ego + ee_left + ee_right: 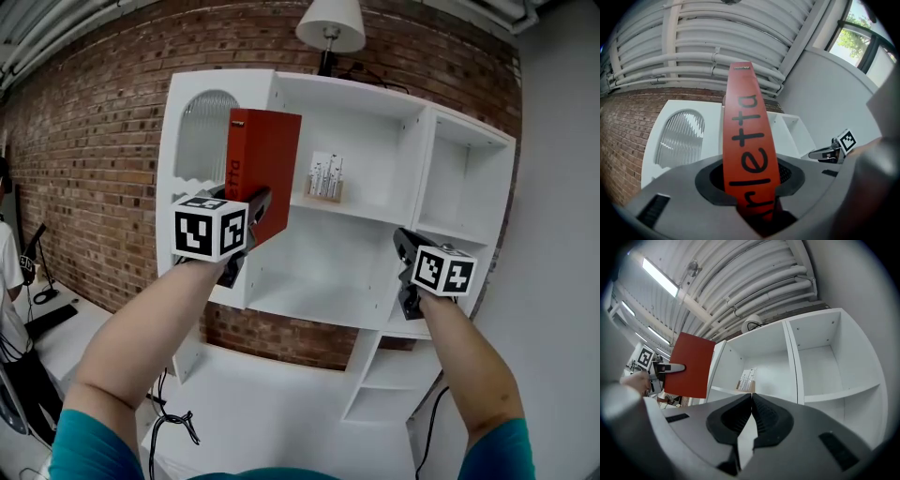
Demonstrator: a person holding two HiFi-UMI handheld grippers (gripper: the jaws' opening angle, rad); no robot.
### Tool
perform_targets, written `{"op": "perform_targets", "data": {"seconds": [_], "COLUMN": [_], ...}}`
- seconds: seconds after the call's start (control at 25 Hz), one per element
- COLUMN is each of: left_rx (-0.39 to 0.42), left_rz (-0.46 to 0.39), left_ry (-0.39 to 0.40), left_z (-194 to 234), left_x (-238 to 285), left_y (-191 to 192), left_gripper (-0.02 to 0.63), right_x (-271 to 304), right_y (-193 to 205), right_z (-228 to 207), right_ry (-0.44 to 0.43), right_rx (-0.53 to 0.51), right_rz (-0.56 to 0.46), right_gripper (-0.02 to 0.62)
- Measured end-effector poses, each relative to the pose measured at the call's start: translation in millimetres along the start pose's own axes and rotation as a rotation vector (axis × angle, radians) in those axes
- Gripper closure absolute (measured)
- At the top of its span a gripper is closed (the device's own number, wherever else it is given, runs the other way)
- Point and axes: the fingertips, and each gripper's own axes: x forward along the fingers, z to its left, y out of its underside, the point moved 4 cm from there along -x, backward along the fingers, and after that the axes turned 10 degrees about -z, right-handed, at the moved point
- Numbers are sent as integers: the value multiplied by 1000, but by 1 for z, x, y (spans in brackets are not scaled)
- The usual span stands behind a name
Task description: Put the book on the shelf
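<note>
Book [263, 159] upright, long axis vertical, spine toward the person, clamped by left gripper [752, 187] before the shelf [361, 127]; right gripper [751, 398] closed, empty.

Head view faces shelf [328, 267] — both gripper views tilt upward, sharing it.

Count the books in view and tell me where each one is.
1. The red book is clamped upright in the left gripper, in front of the white shelf unit's left side. The small holder of white cards on the shelf is too small to identify.
</note>
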Motion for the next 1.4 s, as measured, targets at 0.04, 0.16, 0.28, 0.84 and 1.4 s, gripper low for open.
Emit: {"op": "perform_targets", "data": {"seconds": [0.04, 0.16, 0.28, 0.84, 1.4], "left_rx": [2, 22, 36, 95, 38], "left_rz": [7, 27, 56, 180, 305], "left_ry": [-5, -16, -49, -145, -192], "left_z": [0, 2, 8, 17, 44], "left_x": [10, 39, 67, 165, 221], "left_y": [-6, -18, -26, -18, 30], "left_gripper": [430, 430, 430, 428, 430], "right_x": [2, 11, 22, 80, 112], "right_y": [-6, -21, -36, -62, -45], "right_z": [-1, 0, 4, 8, -4], "right_ry": [3, -2, -16, -21, -48], "right_rx": [2, 18, 21, -75, -32], "right_rz": [-7, -20, -23, 20, 43], "right_gripper": [572, 572, 572, 572, 572]}}
